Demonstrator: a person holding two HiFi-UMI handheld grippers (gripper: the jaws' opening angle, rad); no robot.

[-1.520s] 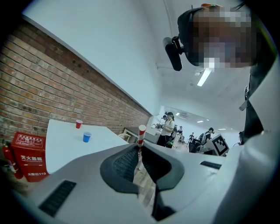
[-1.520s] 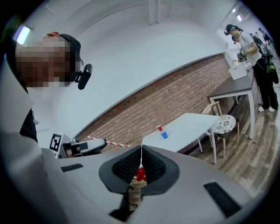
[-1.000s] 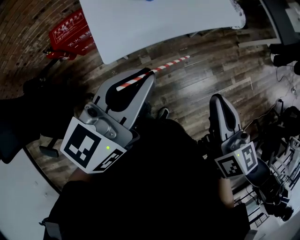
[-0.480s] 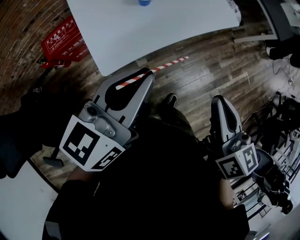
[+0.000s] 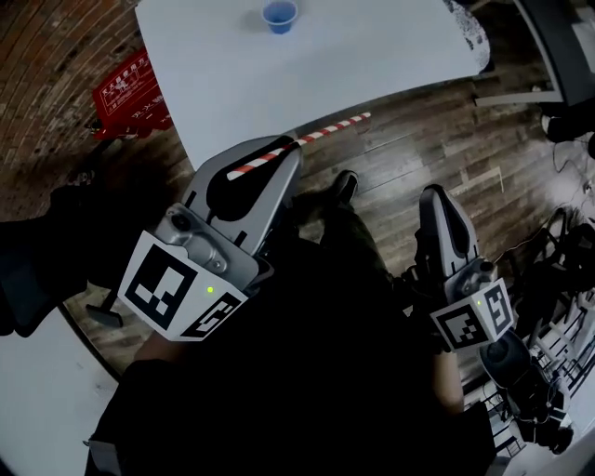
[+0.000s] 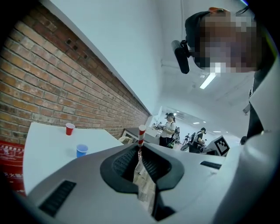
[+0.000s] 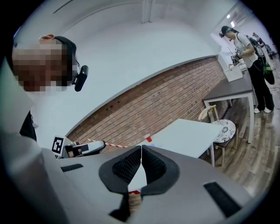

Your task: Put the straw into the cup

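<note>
Red-white straw (image 5: 335, 127) crosswise in outstretched left gripper (image 5: 290, 147).

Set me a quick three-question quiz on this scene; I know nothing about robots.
1. Fill the gap: the blue cup and the red cup stand on a white ____.
2. Pick one: the fingers of the left gripper are shut on
A. the striped straw
B. a spoon
C. nothing
3. True or false: the striped straw already stands in the blue cup.

Key:
1. table
2. A
3. false
</note>
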